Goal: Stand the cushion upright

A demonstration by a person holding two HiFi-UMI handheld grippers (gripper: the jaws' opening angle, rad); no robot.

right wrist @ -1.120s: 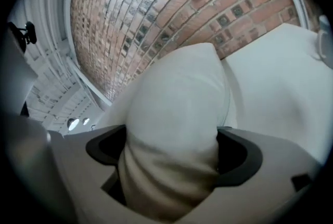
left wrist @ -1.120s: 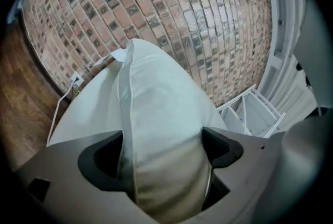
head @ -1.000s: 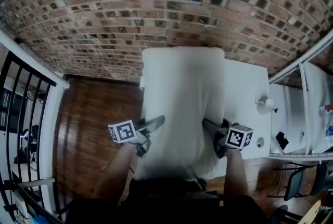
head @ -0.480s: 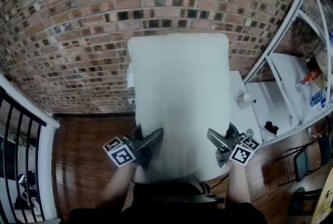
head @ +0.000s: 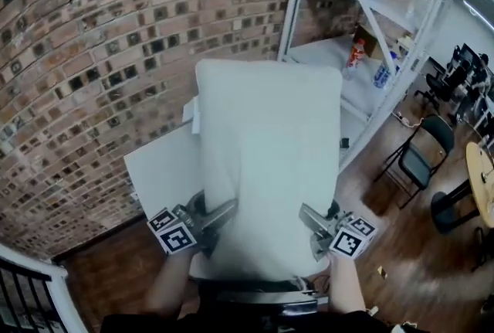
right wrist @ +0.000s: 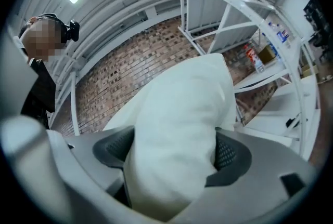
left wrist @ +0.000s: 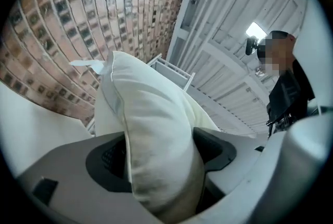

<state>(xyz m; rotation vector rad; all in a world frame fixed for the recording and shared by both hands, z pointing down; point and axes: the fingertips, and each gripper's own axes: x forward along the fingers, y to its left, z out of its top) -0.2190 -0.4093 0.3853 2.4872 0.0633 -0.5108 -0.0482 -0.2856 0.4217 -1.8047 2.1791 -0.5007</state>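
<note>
A large white cushion [head: 268,161] is held up in front of me, its far end raised toward the brick wall and shelving. My left gripper [head: 214,222] is shut on the cushion's near left edge, and my right gripper [head: 312,225] is shut on its near right edge. In the left gripper view the cushion [left wrist: 151,140] bulges between the dark pads [left wrist: 210,146]. The right gripper view shows the cushion [right wrist: 177,140] squeezed between its pads [right wrist: 229,155] the same way. A white table [head: 158,161] lies below the cushion, mostly hidden by it.
A brick wall [head: 100,45] rises at the left. A white metal shelf rack [head: 370,30] with bottles stands at the right. Folding chairs [head: 421,158] and a wooden table edge [head: 482,185] sit on the wood floor further right. A black railing [head: 23,300] is at the lower left.
Both grippers have lifted the cushion's near end up off the table, keeping their hold. My view has swung right, bringing the shelf rack and chairs into sight.
</note>
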